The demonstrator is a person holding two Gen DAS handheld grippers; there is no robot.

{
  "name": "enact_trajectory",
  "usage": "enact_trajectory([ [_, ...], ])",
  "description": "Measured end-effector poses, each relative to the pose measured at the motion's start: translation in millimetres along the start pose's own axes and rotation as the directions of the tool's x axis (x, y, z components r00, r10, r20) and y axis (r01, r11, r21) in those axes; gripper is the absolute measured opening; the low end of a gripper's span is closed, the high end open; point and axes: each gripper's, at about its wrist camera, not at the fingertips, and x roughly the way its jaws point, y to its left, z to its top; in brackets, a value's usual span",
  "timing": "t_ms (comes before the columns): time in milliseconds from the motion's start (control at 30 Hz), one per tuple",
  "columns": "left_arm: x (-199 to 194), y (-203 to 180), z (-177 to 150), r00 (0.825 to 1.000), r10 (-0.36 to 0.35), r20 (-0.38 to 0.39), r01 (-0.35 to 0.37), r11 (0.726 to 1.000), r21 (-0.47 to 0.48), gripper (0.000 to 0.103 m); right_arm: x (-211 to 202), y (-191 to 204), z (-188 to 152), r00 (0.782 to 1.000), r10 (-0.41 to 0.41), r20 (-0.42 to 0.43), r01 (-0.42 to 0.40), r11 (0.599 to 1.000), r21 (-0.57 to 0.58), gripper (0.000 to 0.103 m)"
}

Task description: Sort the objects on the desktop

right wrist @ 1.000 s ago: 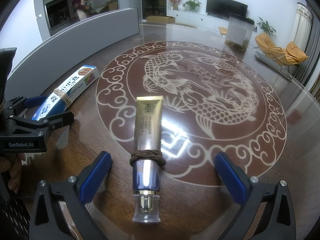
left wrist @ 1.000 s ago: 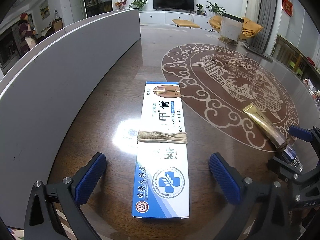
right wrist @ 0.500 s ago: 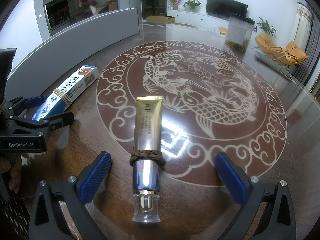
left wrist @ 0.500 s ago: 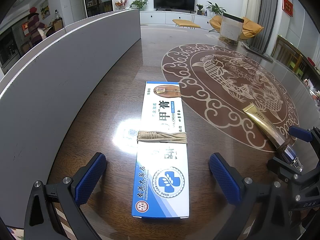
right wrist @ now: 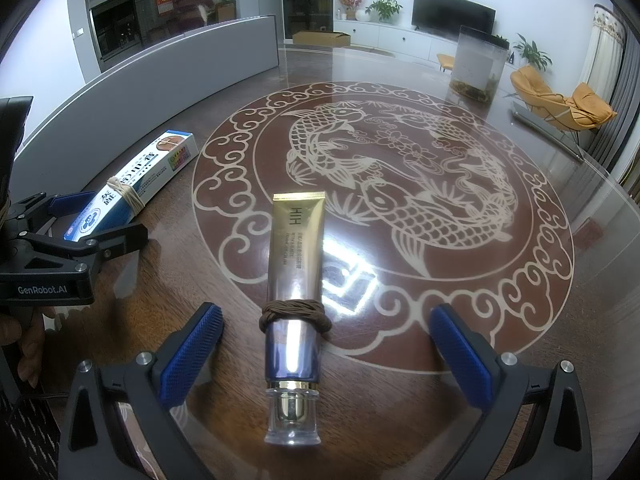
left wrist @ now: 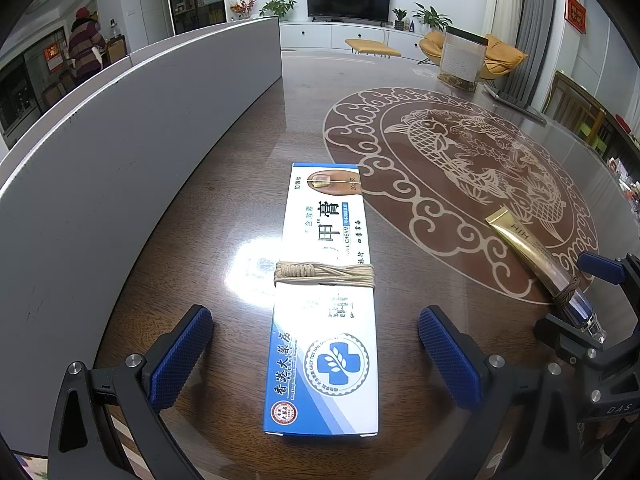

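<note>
Moved: almost nothing. Both claws and both items sit as they did a second ago; only the person in the far room (left wrist: 85,46) has shifted a little by the doorway.
Meaning for the task: I judge this a pause before the pick-up. Nothing is lifted or sorted yet, and each claw is lined up on its own item.
Left claw (left wrist: 316,354): spread wide, blue pads (left wrist: 180,354) on either side of the near end of the box, not touching it.
Box (left wrist: 326,292): lies flat on the table (left wrist: 224,184), long axis pointing away from the claw, a tan cord (left wrist: 324,274) wound around its middle.
Box writing: "NAIL CREAM" along the top face; "GREY TOE NAIL" readable on the round cross seal, the rest of the ring too small; Chinese characters in large print and down the blue edge.
Right claw (right wrist: 326,354): spread wide too, pads flanking the cap end of the tube, clear of it.
Tube (right wrist: 296,264): gold and silver, flat on the table's carp inlay, clear cap towards the claw, a brown cord (right wrist: 296,312) knotted round it.
Tube writing: "HIH" near the crimped end; the finer print below cannot be read.
Claw bodies: "GenRobot.AI" on the left one in the right view; "DAS" on the right one in the left view.
Beyond: a grey partition (left wrist: 132,132) along the table's left edge, and a clear tank (right wrist: 478,66) at the far side.
</note>
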Motion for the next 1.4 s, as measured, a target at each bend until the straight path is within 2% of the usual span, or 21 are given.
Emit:
enact_trajectory([
  [267, 0.2, 0.1, 0.6, 1.0, 0.0, -0.003, 0.0, 1.0, -0.002, 0.103, 0.9, -0.1, 0.3, 1.0, 0.007, -0.002, -0.007, 1.0, -0.012, 0.103],
  [333, 0.4, 0.5, 0.8, 1.0, 0.001, -0.005, -0.001, 1.0, -0.007, 0.103, 4.3, -0.9, 5.7, 0.998, 0.03, -0.051, -0.032, 0.998, -0.048, 0.103],
  [400, 0.8, 0.4, 0.9, 1.0, 0.003, -0.006, -0.003, 1.0, -0.01, 0.103, 11.1, -2.6, 16.7, 0.989, 0.045, -0.142, -0.056, 0.995, -0.079, 0.103],
  [500, 1.0, 0.7, 0.9, 1.0, 0.003, -0.005, -0.003, 1.0, -0.008, 0.103, 17.6, -3.3, 24.0, 0.974, 0.048, -0.222, -0.072, 0.993, -0.099, 0.103],
  [667, -0.1, -0.8, -0.5, 1.0, 0.0, -0.004, 0.0, 1.0, -0.002, 0.103, 23.2, -3.7, 26.9, 0.962, 0.046, -0.268, -0.077, 0.992, -0.105, 0.103],
  [833, -0.4, -0.9, -1.4, 1.0, -0.002, -0.004, 0.002, 1.0, -0.003, 0.103, 24.5, -4.4, 24.0, 0.963, 0.046, -0.264, -0.076, 0.992, -0.105, 0.103],
  [967, -1.4, -5.1, -2.9, 1.0, -0.02, -0.012, 0.021, 1.0, 0.022, 0.103, 31.2, -1.0, 35.9, 0.927, 0.042, -0.374, -0.098, 0.986, -0.132, 0.103],
  [1033, -2.3, -10.1, -3.0, 0.999, -0.037, -0.006, 0.037, 0.998, 0.051, 0.1, 29.0, 6.8, 41.1, 0.93, 0.061, -0.364, -0.127, 0.979, -0.161, 0.102],
  [1100, -5.9, -14.1, -2.6, 0.998, -0.056, 0.018, 0.055, 0.996, 0.075, 0.073, 28.2, 12.6, 42.7, 0.934, 0.056, -0.352, -0.127, 0.975, -0.181, 0.086],
  [1133, -9.3, -17.4, -3.0, 0.997, -0.067, 0.033, 0.063, 0.993, 0.095, 0.063, 25.0, 14.1, 44.3, 0.941, 0.066, -0.333, -0.133, 0.974, -0.183, 0.067],
  [1167, -11.8, -18.7, -3.0, 0.996, -0.075, 0.04, 0.071, 0.992, 0.105, 0.044, 21.0, 14.9, 46.6, 0.949, 0.055, -0.31, -0.118, 0.975, -0.188, 0.028],
  [1200, -13.3, -19.2, -3.0, 0.996, -0.081, 0.038, 0.076, 0.991, 0.111, 0.041, 20.5, 14.4, 46.7, 0.948, 0.059, -0.312, -0.119, 0.977, -0.179, 0.027],
  [1300, -18.1, -16.5, -4.9, 0.994, -0.106, 0.033, 0.102, 0.99, 0.098, 0.041, 17.8, 9.6, 39.9, 0.954, 0.064, -0.292, -0.114, 0.981, -0.159, 0.027],
  [1400, -25.8, -12.6, -8.3, 0.989, -0.144, 0.037, 0.142, 0.988, 0.064, 0.041, 5.5, -4.6, 36.4, 0.96, 0.114, -0.255, -0.138, 0.987, -0.079, 0.027],
])
